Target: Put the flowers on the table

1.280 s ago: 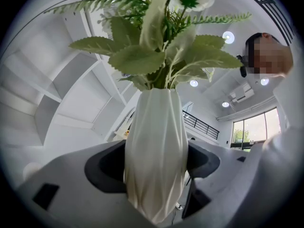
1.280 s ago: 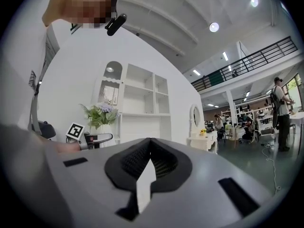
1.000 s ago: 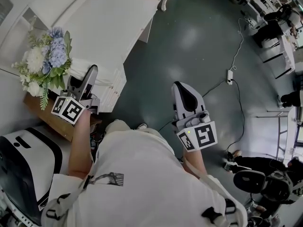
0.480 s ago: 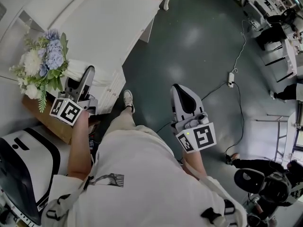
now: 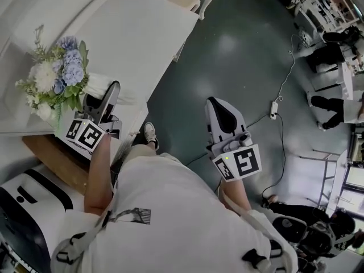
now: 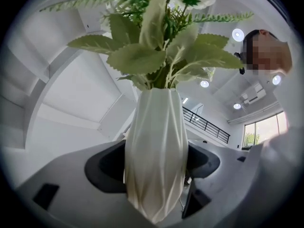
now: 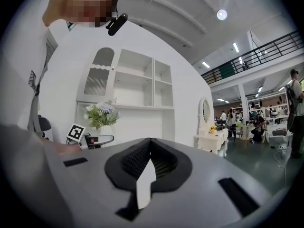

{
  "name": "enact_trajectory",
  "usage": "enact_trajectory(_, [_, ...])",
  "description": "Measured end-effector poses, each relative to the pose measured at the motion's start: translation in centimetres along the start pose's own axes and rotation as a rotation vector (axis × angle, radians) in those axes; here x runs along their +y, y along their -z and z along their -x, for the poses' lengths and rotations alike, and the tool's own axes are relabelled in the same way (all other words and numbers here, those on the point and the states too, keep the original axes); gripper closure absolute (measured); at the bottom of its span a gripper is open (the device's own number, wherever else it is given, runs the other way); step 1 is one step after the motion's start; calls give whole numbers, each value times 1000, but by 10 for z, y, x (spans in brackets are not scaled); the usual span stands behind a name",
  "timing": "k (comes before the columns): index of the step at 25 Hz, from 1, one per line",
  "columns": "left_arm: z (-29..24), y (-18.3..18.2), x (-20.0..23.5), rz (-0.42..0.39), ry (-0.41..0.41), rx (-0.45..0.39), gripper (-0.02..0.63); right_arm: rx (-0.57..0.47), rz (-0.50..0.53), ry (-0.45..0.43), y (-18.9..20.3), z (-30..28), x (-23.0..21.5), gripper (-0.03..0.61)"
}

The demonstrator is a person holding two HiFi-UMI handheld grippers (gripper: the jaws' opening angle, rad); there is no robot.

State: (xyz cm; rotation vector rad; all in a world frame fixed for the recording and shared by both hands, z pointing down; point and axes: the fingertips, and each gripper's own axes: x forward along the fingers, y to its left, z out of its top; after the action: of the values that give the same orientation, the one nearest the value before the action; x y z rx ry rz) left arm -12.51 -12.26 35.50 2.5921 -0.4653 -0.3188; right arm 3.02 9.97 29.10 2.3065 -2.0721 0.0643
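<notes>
A bunch of white and blue flowers (image 5: 57, 81) with green leaves stands in a ribbed white vase (image 6: 154, 160). My left gripper (image 5: 105, 98) is shut on the vase, one dark pad against each side, and holds it upright in the air. The leaves (image 6: 142, 56) fill the top of the left gripper view. In the head view the bunch shows over the near left part of the white table (image 5: 136, 33). My right gripper (image 5: 220, 111) hangs shut and empty over the grey floor to the right. From the right gripper view (image 7: 149, 144) the flowers (image 7: 101, 113) appear far left.
A brown wooden shelf (image 5: 54, 158) and a black-and-white machine (image 5: 23, 209) sit below my left arm. A white shelf cabinet (image 7: 137, 94) and a small white vanity (image 7: 209, 139) stand ahead. A cable with a power strip (image 5: 274, 108) lies on the floor; people stand far right.
The person has stepped forward, so the wooden shelf has dropped back and the white table lies closer under the flowers. Both grippers keep their pose; the vase stays held.
</notes>
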Motion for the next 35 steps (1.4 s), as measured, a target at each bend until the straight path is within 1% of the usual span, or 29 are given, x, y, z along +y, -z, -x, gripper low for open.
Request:
enact_trajectory(3, [-62, 5, 52, 14, -6, 30, 256, 29, -3, -13, 7, -78, -31, 568])
enact_trajectory(5, [-84, 3, 70, 10, -1, 36, 256, 43, -4, -26, 8, -107, -38, 568])
enact_trajectory(9, [-102, 0, 80, 31, -12, 36, 256, 67, -5, -44, 8, -130, -43, 568])
enact_trajectory(13, [-119, 3, 83, 48, -2, 47, 256, 87, 12, -60, 4, -146, -46, 568])
enact_trajectory(16, [-140, 19, 95, 57, -11, 61, 256, 92, 6, -57, 15, -161, -64, 568])
enact_trajectory(20, [-176, 43, 115, 69, -26, 47, 256, 109, -4, -80, 39, -188, -95, 568])
enact_trajectory(23, [-189, 41, 116, 44, -44, 24, 256, 94, 1, -114, 34, -195, -107, 568])
enact_trajectory(26, [-193, 36, 112, -10, -68, 6, 256, 85, 5, -158, 26, -192, -114, 568])
enact_trajectory(29, [-191, 35, 111, -43, -109, 1, 256, 88, 1, -204, 19, -183, -118, 568])
enact_trajectory(32, [-192, 34, 113, -73, -154, 1, 256, 93, -9, -231, 10, -179, -122, 568])
enact_trajectory(35, [-191, 35, 119, -85, -197, 17, 256, 114, -4, -263, 5, -178, -121, 568])
